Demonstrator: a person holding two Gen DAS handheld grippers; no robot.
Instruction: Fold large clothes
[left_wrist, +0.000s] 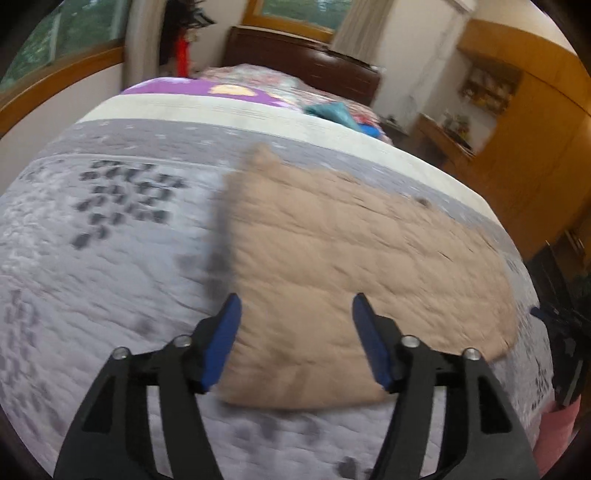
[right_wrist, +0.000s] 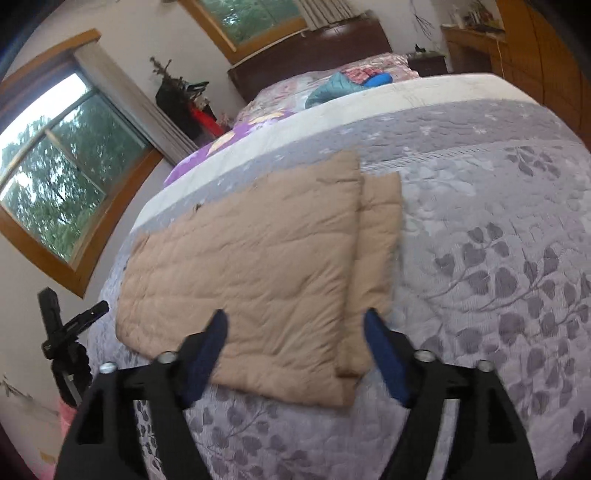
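Tan quilted garment (right_wrist: 251, 266) on grey bedspread (right_wrist: 480, 229)

A bed (right_wrist: 480, 229) fills most of both views, covered by a grey quilted bedspread (left_wrist: 110, 266) with a darker leaf print. Beyond it runs a cream band of bedding (right_wrist: 369, 107), then a purple sheet (left_wrist: 173, 88) and a floral quilt (right_wrist: 369, 64). A teal cloth (right_wrist: 332, 88) and a blue item (right_wrist: 380, 79) lie on the floral quilt. A dark wooden headboard (right_wrist: 314, 48) stands at the far end. Wood-framed windows (right_wrist: 55, 177) show green foliage; a pale curtain (right_wrist: 147, 110) hangs beside the nearer one. A wooden cabinet (left_wrist: 535, 122) lines the right wall. A black tripod (right_wrist: 62, 332) stands at the bed's left edge.
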